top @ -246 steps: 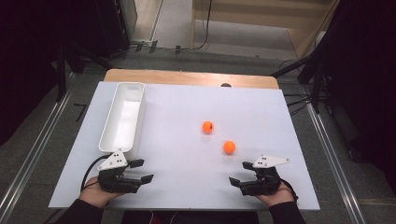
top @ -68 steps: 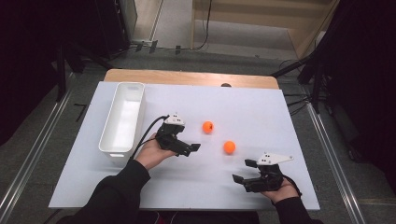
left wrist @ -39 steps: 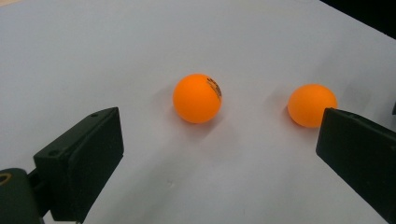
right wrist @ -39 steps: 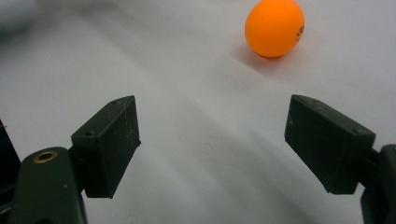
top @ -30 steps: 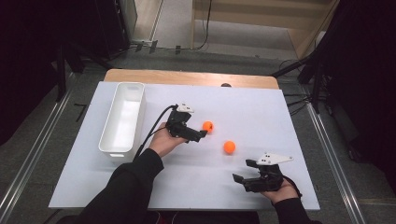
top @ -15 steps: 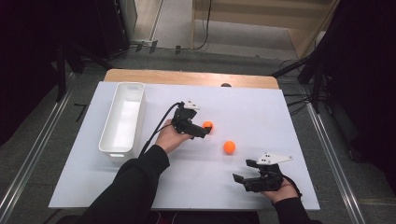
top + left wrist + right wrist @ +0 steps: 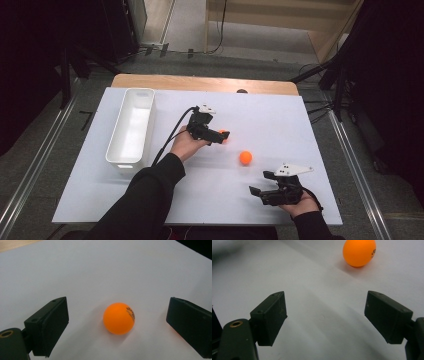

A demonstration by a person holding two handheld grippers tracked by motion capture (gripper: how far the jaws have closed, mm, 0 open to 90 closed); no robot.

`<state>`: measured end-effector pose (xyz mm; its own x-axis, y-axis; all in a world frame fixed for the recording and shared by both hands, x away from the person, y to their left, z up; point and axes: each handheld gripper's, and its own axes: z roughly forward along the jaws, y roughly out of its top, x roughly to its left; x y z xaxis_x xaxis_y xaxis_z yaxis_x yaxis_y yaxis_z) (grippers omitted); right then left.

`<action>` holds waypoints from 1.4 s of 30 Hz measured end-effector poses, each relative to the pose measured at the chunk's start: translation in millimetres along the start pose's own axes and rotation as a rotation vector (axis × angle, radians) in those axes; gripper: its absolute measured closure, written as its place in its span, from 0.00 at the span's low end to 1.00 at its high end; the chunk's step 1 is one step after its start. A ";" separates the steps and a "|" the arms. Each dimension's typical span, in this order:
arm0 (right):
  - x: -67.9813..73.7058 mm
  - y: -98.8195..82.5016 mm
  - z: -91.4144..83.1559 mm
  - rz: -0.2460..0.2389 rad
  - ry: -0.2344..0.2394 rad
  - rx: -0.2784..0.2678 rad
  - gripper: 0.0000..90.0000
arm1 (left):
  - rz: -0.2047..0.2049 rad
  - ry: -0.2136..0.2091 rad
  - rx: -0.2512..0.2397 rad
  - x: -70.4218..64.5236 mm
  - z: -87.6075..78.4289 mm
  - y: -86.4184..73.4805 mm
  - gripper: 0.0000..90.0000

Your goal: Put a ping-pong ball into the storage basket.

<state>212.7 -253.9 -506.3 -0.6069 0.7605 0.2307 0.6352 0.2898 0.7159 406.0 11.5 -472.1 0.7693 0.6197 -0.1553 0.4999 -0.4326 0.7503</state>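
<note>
Two orange balls lie on the white table (image 7: 280, 115). The far ball (image 7: 223, 134) (image 7: 119, 318) rests between the wide-apart jaws of my left gripper (image 7: 218, 138) (image 7: 117, 328), which is open and not touching it. The near ball (image 7: 245, 157) (image 7: 359, 252) lies apart, ahead of my right gripper (image 7: 260, 192) (image 7: 332, 321). That gripper is open with bare table between its jaws, down near the table's front right edge.
A long white bin (image 7: 131, 126) stands on the left side of the table, its inside bare. A wooden strip (image 7: 200, 83) runs along the table's far edge. Dark floor and metal rails surround the table.
My left gripper has travelled from the front left, past the bin, to the far ball, and its jaws now straddle it. The right gripper has stayed put.
</note>
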 end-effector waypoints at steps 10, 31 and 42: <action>0.1 0.1 1.0 -0.006 0.002 0.005 0.18 | 0.028 0.018 0.023 -1.7 10.7 6.6 0.05; 0.5 -0.3 1.1 -0.002 0.011 0.010 0.18 | 0.051 0.038 0.060 -2.5 30.2 9.1 0.05; 0.8 -0.5 2.3 -0.012 0.007 0.015 0.18 | 0.059 0.038 0.062 -1.0 32.1 2.1 0.05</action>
<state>213.0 -252.1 -508.0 -0.6179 0.7530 0.2262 0.6347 0.3079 0.7087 419.0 -11.1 -491.0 0.7829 0.6160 -0.0870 0.4790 -0.5078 0.7160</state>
